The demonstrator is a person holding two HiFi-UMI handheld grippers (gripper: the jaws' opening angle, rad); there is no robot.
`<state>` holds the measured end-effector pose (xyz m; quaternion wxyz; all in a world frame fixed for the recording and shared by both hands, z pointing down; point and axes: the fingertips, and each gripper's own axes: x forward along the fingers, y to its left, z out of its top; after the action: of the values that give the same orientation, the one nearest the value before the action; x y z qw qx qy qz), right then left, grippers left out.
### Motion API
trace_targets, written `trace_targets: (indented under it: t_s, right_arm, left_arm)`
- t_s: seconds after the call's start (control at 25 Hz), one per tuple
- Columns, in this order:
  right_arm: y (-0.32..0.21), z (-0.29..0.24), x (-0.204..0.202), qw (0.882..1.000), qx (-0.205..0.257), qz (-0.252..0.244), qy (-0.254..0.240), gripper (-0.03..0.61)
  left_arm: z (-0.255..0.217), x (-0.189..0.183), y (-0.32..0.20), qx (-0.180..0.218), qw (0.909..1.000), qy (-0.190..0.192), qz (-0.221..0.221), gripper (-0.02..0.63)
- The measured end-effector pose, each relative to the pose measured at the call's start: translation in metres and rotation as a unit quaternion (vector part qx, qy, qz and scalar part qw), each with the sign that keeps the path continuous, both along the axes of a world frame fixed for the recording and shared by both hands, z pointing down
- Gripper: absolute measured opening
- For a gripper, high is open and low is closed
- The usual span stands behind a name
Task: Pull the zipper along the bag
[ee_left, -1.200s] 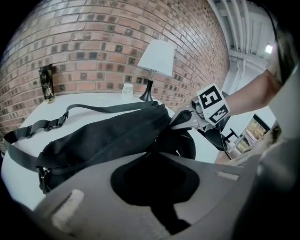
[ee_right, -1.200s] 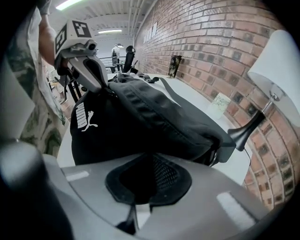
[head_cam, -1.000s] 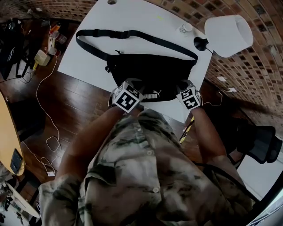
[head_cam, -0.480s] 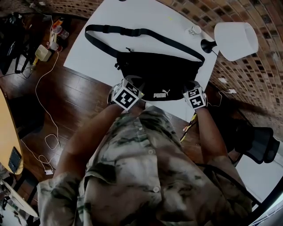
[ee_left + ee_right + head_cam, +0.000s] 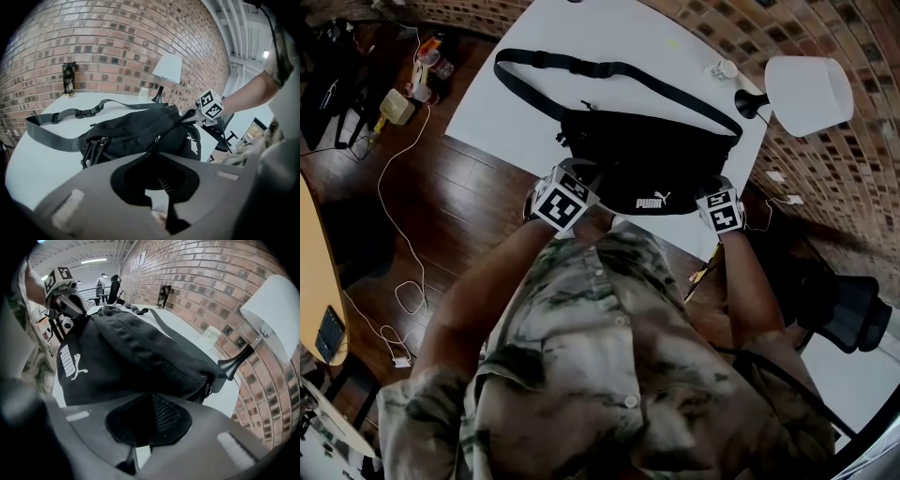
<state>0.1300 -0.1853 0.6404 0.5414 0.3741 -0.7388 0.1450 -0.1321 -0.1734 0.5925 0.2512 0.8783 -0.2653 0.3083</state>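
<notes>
A black waist bag [image 5: 647, 159] with a white logo lies near the front edge of the white table [image 5: 516, 103], its strap [image 5: 600, 68] looped toward the back. My left gripper [image 5: 583, 178] is at the bag's near left corner, its jaws closed on black bag material [image 5: 161, 176]; whether that is fabric or a zipper pull I cannot tell. A small zipper pull [image 5: 157, 138] shows just ahead of those jaws. My right gripper [image 5: 714, 190] is shut on the bag's near right end, with mesh fabric [image 5: 161, 416] between its jaws.
A white-shaded lamp [image 5: 806, 89] on a black stem stands at the table's right back corner beside a small white cup [image 5: 722, 68]. A dark can [image 5: 69, 79] stands at the far side by the brick wall. Cables and clutter [image 5: 394, 178] lie on the wooden floor at left; a black chair [image 5: 848, 309] is at right.
The head view has drifted, shifting table and bag rightward in the picture. The two grippers stand farther apart now, the left one nearer the bag's left end. Both keep their hold.
</notes>
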Motion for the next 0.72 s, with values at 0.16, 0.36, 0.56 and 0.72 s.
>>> trace_targets:
  t_s: [0.16,0.36,0.56,0.72]
  right_arm:
    - [-0.0005,0.0005,0.0002,1.000,0.002,0.010,-0.001,0.005]
    - [-0.0012,0.0006,0.0026,1.000,0.005,0.021,-0.001,0.005]
    - [-0.0052,0.0025,0.0073,0.998,0.015,0.052,-0.014,0.005]
    - [-0.0070,0.0014,0.0070,0.996,0.021,0.075,-0.046,0.003]
  left_arm:
    - [0.0053,-0.0093,0.0008,0.003,1.0000,0.002,-0.007,0.025]
    - [0.0023,-0.0111,0.0013,0.006,1.0000,0.001,-0.007,0.025]
    - [0.0058,-0.0115,0.0010,0.007,0.9999,0.005,-0.011,0.025]
    - [0.0017,-0.0129,-0.0014,0.004,0.9995,0.013,-0.028,0.029]
